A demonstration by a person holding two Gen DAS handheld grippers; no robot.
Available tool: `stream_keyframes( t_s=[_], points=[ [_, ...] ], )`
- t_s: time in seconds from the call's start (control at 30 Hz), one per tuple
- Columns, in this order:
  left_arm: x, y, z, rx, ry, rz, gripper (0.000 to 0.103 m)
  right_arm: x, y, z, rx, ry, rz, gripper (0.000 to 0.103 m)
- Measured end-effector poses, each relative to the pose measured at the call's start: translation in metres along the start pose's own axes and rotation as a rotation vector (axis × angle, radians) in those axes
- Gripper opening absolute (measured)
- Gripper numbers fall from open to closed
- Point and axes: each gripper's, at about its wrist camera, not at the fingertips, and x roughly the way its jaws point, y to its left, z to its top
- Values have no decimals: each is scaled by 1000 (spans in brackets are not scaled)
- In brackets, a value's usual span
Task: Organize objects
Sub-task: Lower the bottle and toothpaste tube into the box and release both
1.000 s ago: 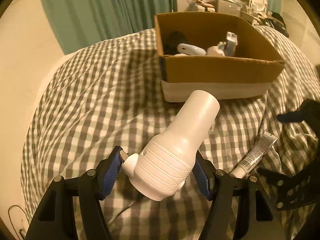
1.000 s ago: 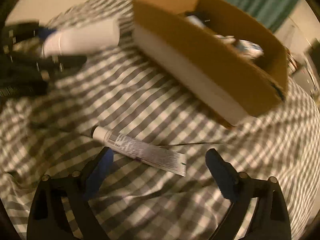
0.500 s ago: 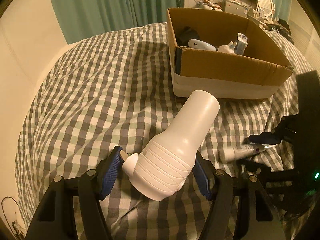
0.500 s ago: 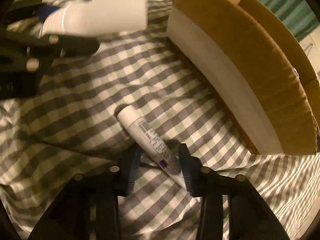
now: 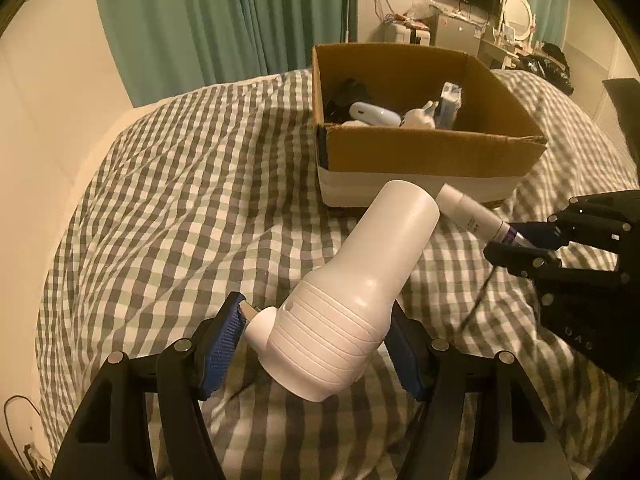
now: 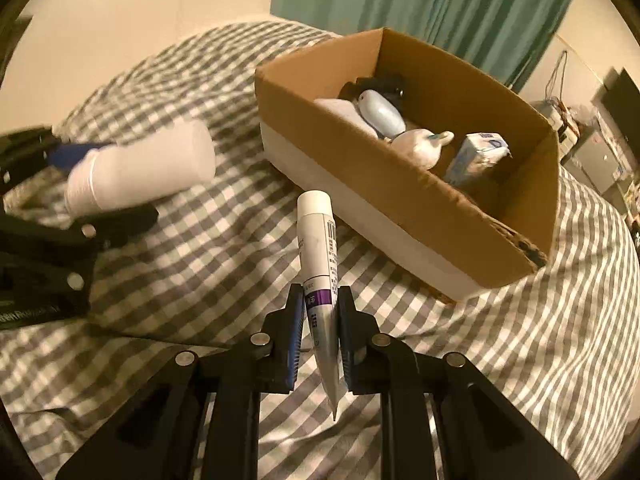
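Checked grey-and-white bedspread [image 5: 180, 200] fills both views, teal curtains [image 5: 208, 16] behind. Open cardboard box [image 5: 424, 160] sits on bed, holds pale blue oval device [image 6: 380, 114], white bulb-shaped item [image 6: 420, 146], small blue-white carton [image 6: 478, 156], something black at the back corner. Left gripper [image 5: 316, 344] jaws clamped on fat end of white hair-dryer-shaped bottle [image 5: 360, 292], nozzle pointing toward box, lifted off bed. Right gripper [image 6: 318, 320] jaws narrow, pinching crimped end of white tube [image 6: 318, 240] with purple band, cap end aimed at box near wall, clear of bedspread.
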Motion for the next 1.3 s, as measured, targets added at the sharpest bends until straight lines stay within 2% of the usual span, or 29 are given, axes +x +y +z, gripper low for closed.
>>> stream_keyframes(
  t_s=[0.13, 0.4, 0.8, 1.1, 1.3],
  points=[
    [-15, -4, 0, 2, -17, -6, 69, -22, 7, -13, 23, -33, -2, 16],
    [-52, -15, 7, 16, -83, -19, 69, -65, 10, -10, 41, -97, -43, 16],
    [-102, -20, 42, 28, -173, -46, 69, -140, 5, -1, 66, -228, -125, 16],
    [-105, -18, 89, 35, -211, -59, 69, -157, -21, 25, 114, -295, -131, 16],
    [-87, -21, 123, 43, -215, -61, 69, -144, -47, 55, 145, -311, -115, 16]
  ],
)
